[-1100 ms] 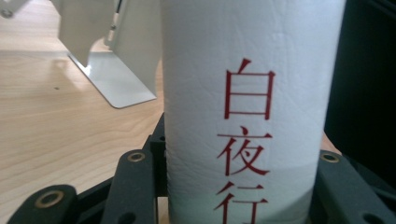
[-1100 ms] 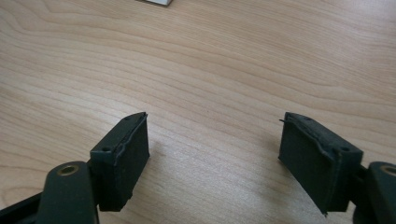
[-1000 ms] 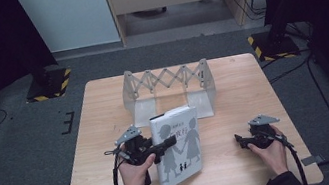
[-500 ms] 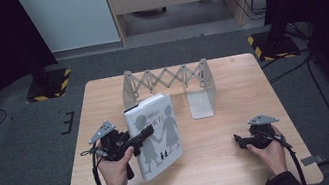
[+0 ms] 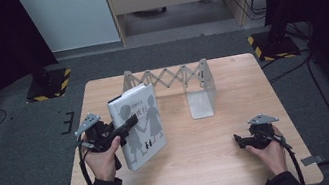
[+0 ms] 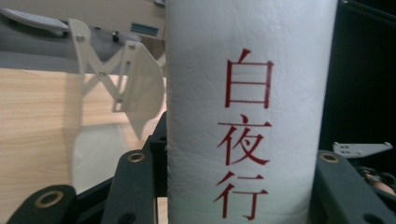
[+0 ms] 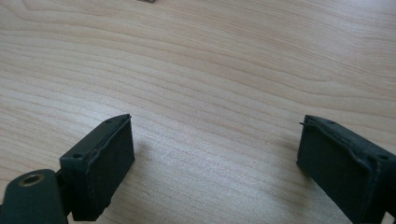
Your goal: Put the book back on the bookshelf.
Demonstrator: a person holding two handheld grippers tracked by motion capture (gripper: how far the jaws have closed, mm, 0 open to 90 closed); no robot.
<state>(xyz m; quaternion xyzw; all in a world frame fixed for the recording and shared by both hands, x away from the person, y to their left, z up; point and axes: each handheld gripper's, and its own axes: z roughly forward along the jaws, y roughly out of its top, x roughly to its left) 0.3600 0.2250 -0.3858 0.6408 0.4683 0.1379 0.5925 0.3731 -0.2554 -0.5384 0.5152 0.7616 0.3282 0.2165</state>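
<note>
A white book with grey figures on its cover stands tilted above the left half of the wooden table. My left gripper is shut on its spine side and holds it off the tabletop. In the left gripper view the spine, with red characters, sits between the two black jaws. My right gripper rests low over the table at the front right. Its jaws have just been opening and now stand open with only bare wood between them.
An expandable white metal book rack stands at the back middle of the table, its end plate reaching toward me. The rack is left of the book in the left gripper view. Dark floor surrounds the table.
My left gripper has carried the book leftward and upward, tipping it from lying near flat to more upright. The right hand has stayed where it was.
</note>
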